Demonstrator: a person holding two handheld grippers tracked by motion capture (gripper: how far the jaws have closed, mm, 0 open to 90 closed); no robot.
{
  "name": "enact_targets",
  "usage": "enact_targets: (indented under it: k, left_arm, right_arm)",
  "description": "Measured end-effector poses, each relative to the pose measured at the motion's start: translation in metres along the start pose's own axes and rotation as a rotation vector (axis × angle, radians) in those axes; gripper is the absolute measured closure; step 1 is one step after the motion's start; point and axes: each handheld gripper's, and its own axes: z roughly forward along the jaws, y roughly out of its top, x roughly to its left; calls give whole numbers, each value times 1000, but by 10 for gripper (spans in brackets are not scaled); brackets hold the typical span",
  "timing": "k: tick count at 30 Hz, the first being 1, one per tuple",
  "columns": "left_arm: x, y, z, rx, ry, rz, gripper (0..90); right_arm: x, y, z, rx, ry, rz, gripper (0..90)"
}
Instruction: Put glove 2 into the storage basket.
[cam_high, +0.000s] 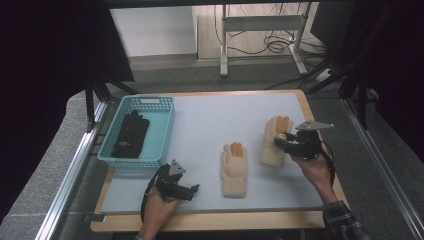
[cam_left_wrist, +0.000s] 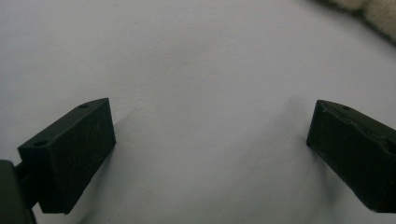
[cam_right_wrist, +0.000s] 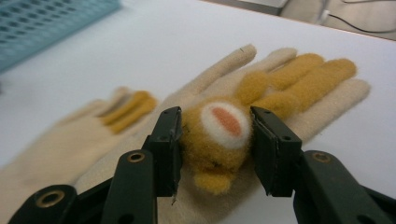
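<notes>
The cream knitted glove with orange fingers (cam_right_wrist: 299, 88) lies right of the turquoise plastic basket (cam_high: 161, 131), its fuzzy orange patch pinched by the right gripper (cam_right_wrist: 215, 140). The left gripper (cam_high: 194, 189), jaws wide apart and empty, rests just below the basket.

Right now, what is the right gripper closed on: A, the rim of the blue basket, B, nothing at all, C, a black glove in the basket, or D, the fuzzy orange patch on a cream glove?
D: in the right gripper view the right gripper has both pads pressed against the fuzzy orange patch on the cream glove.
</notes>
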Motion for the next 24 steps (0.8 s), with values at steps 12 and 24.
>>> enact_targets:
  k: [12, 24]
  left_arm:
    - [0, 0, 0, -2, 1, 1, 13]
    - [0, 0, 0, 0, 0, 0, 13]
  right_arm:
    - [75, 4, 14, 20, 191, -92, 550]
    - [110, -12, 44, 78, 227, -118, 549]
